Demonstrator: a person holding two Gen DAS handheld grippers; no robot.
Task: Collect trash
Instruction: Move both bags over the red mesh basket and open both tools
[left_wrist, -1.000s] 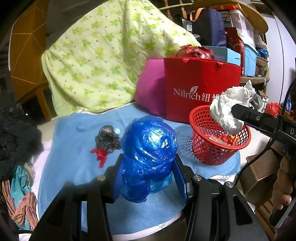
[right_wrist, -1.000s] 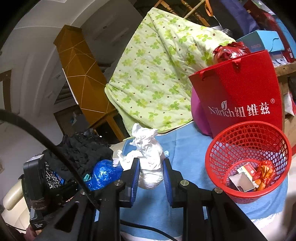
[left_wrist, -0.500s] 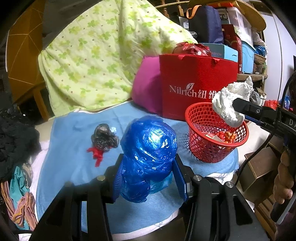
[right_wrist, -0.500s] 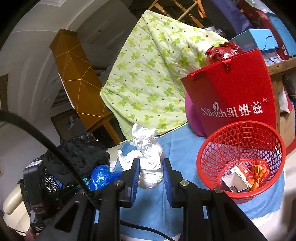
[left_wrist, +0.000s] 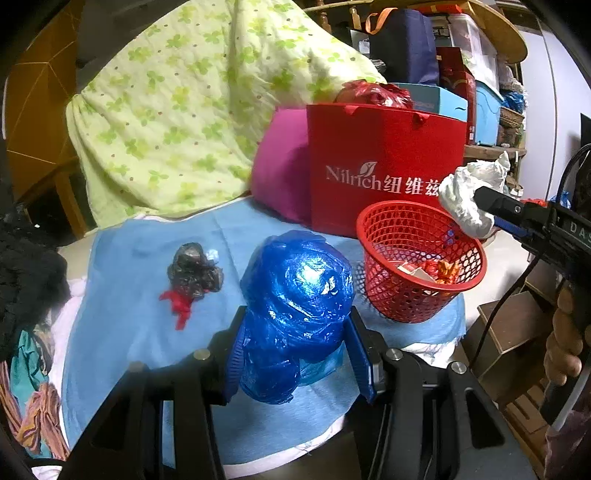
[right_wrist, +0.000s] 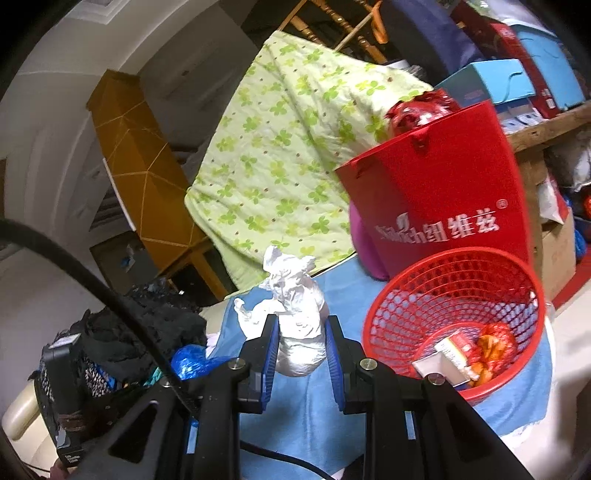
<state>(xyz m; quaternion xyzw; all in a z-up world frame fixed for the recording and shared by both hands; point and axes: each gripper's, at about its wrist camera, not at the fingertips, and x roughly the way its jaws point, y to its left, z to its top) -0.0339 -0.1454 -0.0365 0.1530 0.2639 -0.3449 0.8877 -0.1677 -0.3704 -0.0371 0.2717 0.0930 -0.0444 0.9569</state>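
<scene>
A crumpled white paper wad (right_wrist: 299, 332), light and soft, is pinched by the right tongs (right_wrist: 301, 350) beside the red basket (left_wrist: 476, 254); the left tongs (left_wrist: 295, 354) clamp a slippery blue plastic bundle (left_wrist: 295, 306) mid-body above the desk's near edge.

Glossy crinkled blue plastic bag (left_wrist: 295, 295); matt crumpled white paper wad (right_wrist: 299, 325); red plastic mesh basket (left_wrist: 388, 236); soft matt blue cloth (left_wrist: 129, 314) covering the surface.

mesh basket (left_wrist: 421, 266): red | plastic bag wad (left_wrist: 295, 314): shiny blue | crumpled paper wad (right_wrist: 299, 332): white | paper gift bag (left_wrist: 384, 166): red, white lettering | quilt (left_wrist: 192, 110): pale green, clover print, small brown dots | table cloth (left_wrist: 140, 314): light blue | cushion (left_wrist: 280, 173): magenta | small wrapper wad (left_wrist: 194, 271): dark grey, red tail
</scene>
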